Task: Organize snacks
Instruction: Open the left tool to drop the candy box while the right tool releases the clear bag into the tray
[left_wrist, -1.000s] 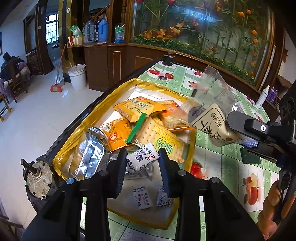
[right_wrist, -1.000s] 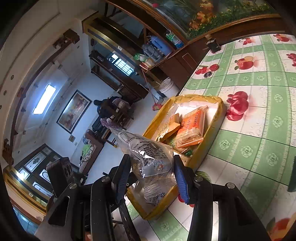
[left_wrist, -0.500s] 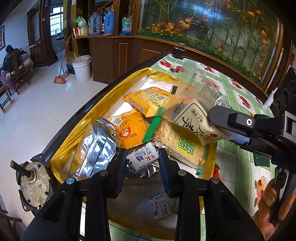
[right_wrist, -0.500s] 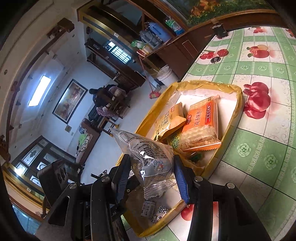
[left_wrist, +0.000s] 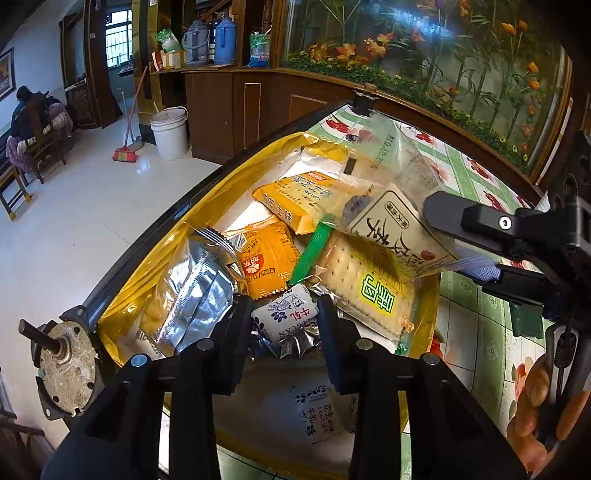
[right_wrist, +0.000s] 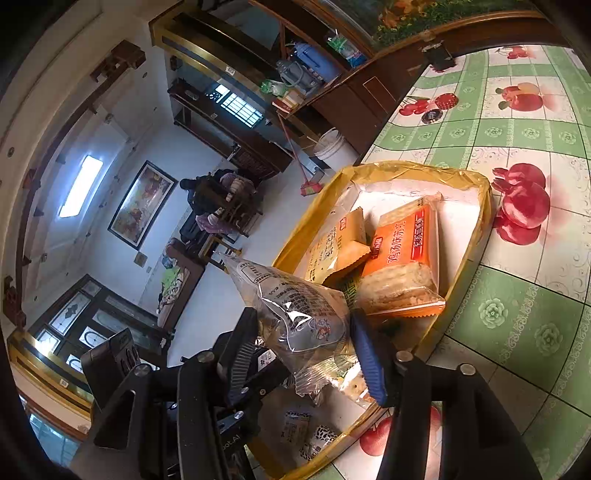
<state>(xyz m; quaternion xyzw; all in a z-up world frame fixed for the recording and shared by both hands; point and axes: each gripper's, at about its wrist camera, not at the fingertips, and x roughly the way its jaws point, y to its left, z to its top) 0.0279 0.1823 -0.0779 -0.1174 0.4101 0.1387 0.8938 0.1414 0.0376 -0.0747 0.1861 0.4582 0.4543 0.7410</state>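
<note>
The yellow tray (left_wrist: 207, 218) on the desk (right_wrist: 524, 317) is crowded with packets. The left hand-held gripper (left_wrist: 284, 317) pinches a small white candy (left_wrist: 286, 314), its jaws easing apart, over a foil pack (left_wrist: 195, 291) at its 9 o'clock. The right hand-held gripper (right_wrist: 303, 332) is opening around a clear bag (right_wrist: 295, 302) (print unreadable), which hides the tray's near corner.

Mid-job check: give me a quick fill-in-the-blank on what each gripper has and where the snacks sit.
1. The left gripper grips a small ___ candy packet.
2. The right gripper, its jaws opening, has a ___ plastic snack bag between them.
3. The snacks lie in a tray lined in ___.
4. The tablecloth has green squares and red ___.

Missing words: white; clear; yellow; fruit
</note>
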